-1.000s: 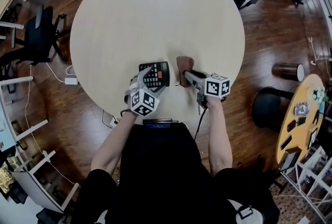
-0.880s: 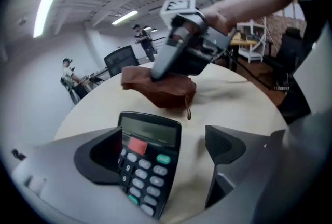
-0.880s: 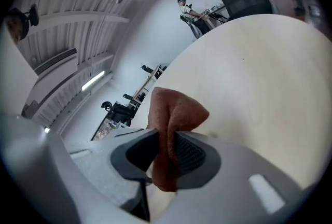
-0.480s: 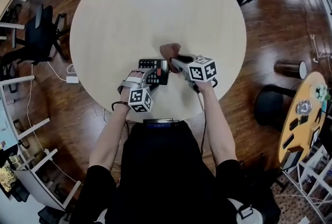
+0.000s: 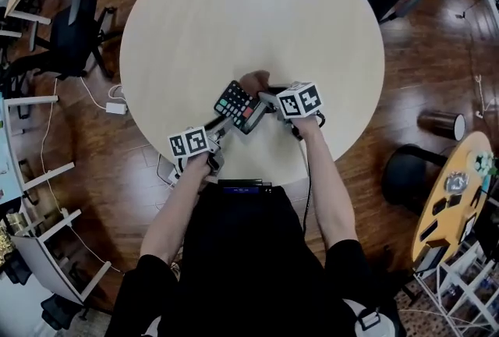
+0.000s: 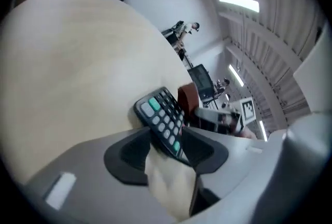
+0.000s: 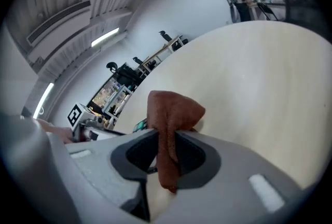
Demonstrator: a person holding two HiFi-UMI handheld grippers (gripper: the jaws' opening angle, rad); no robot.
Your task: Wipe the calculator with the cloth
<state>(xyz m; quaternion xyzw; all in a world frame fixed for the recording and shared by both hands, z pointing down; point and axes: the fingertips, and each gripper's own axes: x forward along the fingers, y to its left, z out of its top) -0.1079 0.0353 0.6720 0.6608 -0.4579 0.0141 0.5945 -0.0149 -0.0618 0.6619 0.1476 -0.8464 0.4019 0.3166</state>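
The black calculator, with grey and green keys, is turned at an angle near the table's front edge. My left gripper holds its near end; the jaws have just been closing, and in the left gripper view the calculator is pinched between the pads. My right gripper is shut on the brown cloth, which bunches beside the calculator's far right corner. In the right gripper view the cloth sticks up between the jaws over the tabletop. The cloth also shows just behind the calculator.
The round pale wooden table stretches away beyond both grippers. Around it on the wood floor are a black office chair at left, a dark stool and a cylinder at right, and a power strip.
The left gripper pulled back toward the table's front edge and closed on the calculator, which has turned at an angle. The right gripper carried the cloth left, up against the calculator.
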